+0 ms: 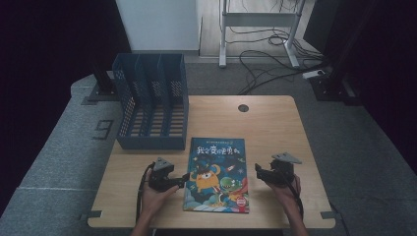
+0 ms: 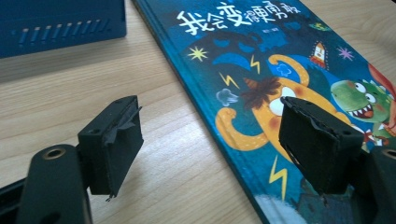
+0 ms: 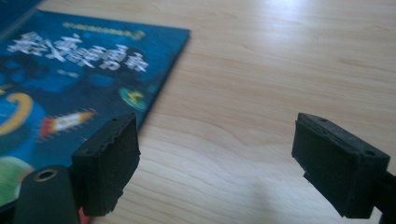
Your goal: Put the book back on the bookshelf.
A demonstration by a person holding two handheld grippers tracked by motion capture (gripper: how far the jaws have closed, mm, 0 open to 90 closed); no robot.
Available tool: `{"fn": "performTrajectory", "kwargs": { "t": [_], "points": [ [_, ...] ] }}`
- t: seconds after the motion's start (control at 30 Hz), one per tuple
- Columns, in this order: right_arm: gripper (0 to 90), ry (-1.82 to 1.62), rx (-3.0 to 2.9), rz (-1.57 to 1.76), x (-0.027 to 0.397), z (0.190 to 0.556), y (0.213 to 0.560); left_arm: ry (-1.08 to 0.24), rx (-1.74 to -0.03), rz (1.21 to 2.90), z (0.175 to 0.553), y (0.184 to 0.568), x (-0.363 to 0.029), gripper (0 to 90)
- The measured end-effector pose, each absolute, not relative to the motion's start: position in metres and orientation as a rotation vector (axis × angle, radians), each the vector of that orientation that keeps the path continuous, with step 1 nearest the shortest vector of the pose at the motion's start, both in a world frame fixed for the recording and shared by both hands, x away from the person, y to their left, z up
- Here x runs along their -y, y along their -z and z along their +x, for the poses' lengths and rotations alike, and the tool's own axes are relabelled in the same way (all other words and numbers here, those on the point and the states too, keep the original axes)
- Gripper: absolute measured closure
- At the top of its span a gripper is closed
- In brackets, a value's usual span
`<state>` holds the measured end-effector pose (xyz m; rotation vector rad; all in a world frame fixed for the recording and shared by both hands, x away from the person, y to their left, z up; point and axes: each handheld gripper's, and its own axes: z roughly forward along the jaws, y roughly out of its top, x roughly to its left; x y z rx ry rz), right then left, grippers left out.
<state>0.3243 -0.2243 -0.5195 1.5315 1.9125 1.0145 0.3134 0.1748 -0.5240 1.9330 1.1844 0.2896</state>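
Note:
A blue picture book [image 1: 218, 173] with a cartoon monster on its cover lies flat near the table's front edge. My left gripper [image 1: 184, 180] is at the book's left edge, jaws wide apart and empty. In the left gripper view [image 2: 212, 154] one jaw hangs over bare wood and the other over the book [image 2: 280, 93]. My right gripper [image 1: 258, 172] hovers just right of the book, open, with nothing between its jaws. In the right gripper view [image 3: 219, 163] its jaws frame bare wood, with the book [image 3: 70, 79] at the left.
A dark blue perforated file rack [image 1: 151, 101] with three slots stands at the table's back left; its base [image 2: 56, 23] shows in the left gripper view. A cable hole [image 1: 243, 107] sits near the wooden table's [image 1: 275, 128] far edge. Cables and a desk frame lie on the floor beyond.

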Motion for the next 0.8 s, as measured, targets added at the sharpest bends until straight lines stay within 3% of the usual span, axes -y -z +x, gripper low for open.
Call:
{"fn": "performTrajectory", "kwargs": {
  "t": [0.8],
  "points": [
    [15.2, -1.132, -2.017, 1.482, 0.181, 0.320, 0.529, -0.272, -1.139, 1.981, 0.309, 0.529, -0.152, 20.7]
  ]
}}
